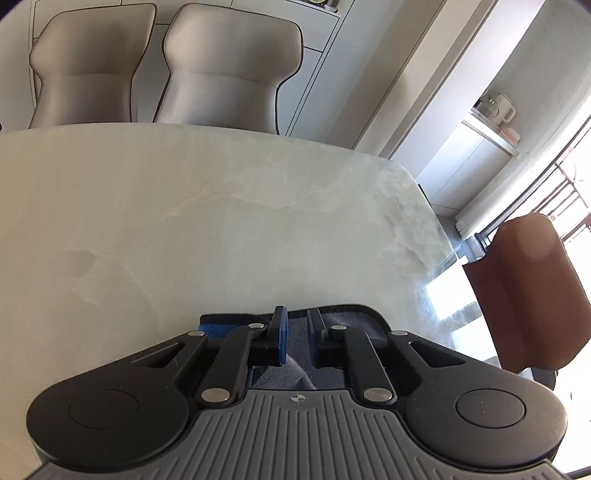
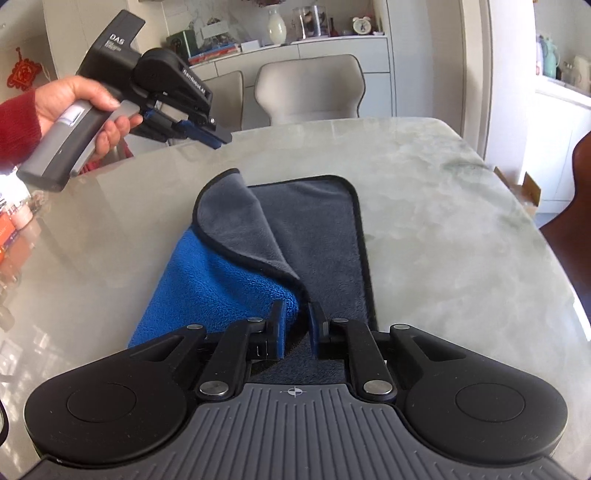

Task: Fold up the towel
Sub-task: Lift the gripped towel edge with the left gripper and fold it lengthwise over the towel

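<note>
A towel, grey on one side and blue on the other with a black hem, lies on the marble table, partly folded with a grey flap turned over the blue. My right gripper is open, its fingers on either side of the towel's near folded edge. My left gripper is open above the towel's near end. In the right wrist view the left gripper is held in a hand above the table's far left, apart from the towel.
Two beige chairs stand at the table's far side. A brown chair stands at the right end. Cabinets and shelves with jars and a clock line the wall. The rounded table edge runs at the right.
</note>
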### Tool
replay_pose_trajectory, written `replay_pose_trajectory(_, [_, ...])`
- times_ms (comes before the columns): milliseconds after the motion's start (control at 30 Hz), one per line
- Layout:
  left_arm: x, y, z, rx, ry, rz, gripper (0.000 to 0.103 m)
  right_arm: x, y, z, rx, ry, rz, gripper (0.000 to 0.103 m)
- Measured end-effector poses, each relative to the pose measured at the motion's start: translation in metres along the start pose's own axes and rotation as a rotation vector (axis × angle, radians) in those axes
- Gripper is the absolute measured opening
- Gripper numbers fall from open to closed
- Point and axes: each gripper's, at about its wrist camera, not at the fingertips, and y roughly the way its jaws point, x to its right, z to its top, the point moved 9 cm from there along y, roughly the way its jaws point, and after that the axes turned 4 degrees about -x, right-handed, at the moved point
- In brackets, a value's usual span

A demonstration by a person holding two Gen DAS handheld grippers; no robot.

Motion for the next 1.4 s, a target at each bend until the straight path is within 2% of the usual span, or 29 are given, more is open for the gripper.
replay_pose_trajectory(167, [0.007,0.01,-0.01,-0.045,0.065,0.028,0.014,0.001,0.004,-0.009,-0.046,-0.006,0.019,0.014])
replay_pose_trajectory(367, [-0.013,0.015,-0.046,-0.107,0.119,0.091,0.034,-0.001,0.008,-0.015,-0.069,-0.006,0.032,0.017])
replay_pose_trajectory(433, [-0.017,0.016,-0.056,-0.121,0.136,0.103,0.037,0.0,0.009,-0.017,-0.077,-0.004,0.031,0.018])
replay_pose_trajectory(500, [-0.018,0.02,-0.065,-0.126,0.162,0.115,0.042,0.002,0.011,-0.019,-0.088,-0.001,0.028,0.021])
replay_pose_trajectory(533, [-0.018,0.021,-0.068,-0.127,0.171,0.117,0.047,0.002,0.012,-0.02,-0.094,0.001,0.027,0.025])
replay_pose_trajectory(633, [-0.019,0.027,-0.073,-0.135,0.215,0.152,0.047,0.002,0.014,-0.023,-0.11,0.006,0.03,0.029])
replay_pose_trajectory(700, [-0.019,0.031,-0.073,-0.138,0.233,0.171,0.047,0.0,0.014,-0.025,-0.114,0.001,0.035,0.029])
replay_pose_trajectory(800, [-0.017,0.034,-0.074,-0.148,0.233,0.148,0.044,-0.004,0.014,-0.026,-0.11,-0.016,0.035,0.029])
replay_pose_trajectory(867, [-0.011,0.036,-0.076,-0.17,0.258,0.139,0.024,-0.005,0.015,-0.027,-0.107,-0.022,0.031,0.029])
replay_pose_trajectory(933, [-0.006,0.034,-0.078,-0.181,0.286,0.146,0.012,-0.005,0.015,-0.028,-0.104,-0.027,0.03,0.029])
replay_pose_trajectory(967, [-0.005,0.034,-0.077,-0.185,0.293,0.149,0.01,-0.005,0.015,-0.028,-0.105,-0.034,0.029,0.028])
replay_pose_trajectory(1033, [-0.003,0.031,-0.072,-0.188,0.27,0.127,0.009,-0.006,0.015,-0.029,-0.107,-0.046,0.025,0.025])
replay_pose_trajectory(1067, [-0.002,0.03,-0.069,-0.187,0.247,0.108,0.009,-0.006,0.015,-0.028,-0.108,-0.046,0.025,0.017])
replay_pose_trajectory(1100, [-0.003,0.028,-0.065,-0.184,0.204,0.077,0.009,-0.005,0.014,-0.028,-0.107,-0.043,0.026,0.015])
replay_pose_trajectory(1167, [-0.004,0.022,-0.052,-0.177,0.099,0.005,0.009,-0.003,0.011,-0.024,-0.093,-0.034,0.026,0.014])
replay_pose_trajectory(1233, [-0.005,0.018,-0.035,-0.149,0.043,-0.022,0.009,-0.002,0.008,-0.021,-0.082,-0.026,0.026,0.014])
replay_pose_trajectory(1400, [0.005,0.017,-0.007,-0.096,0.048,-0.019,0.009,0.004,0.005,-0.015,-0.066,-0.02,0.017,0.014])
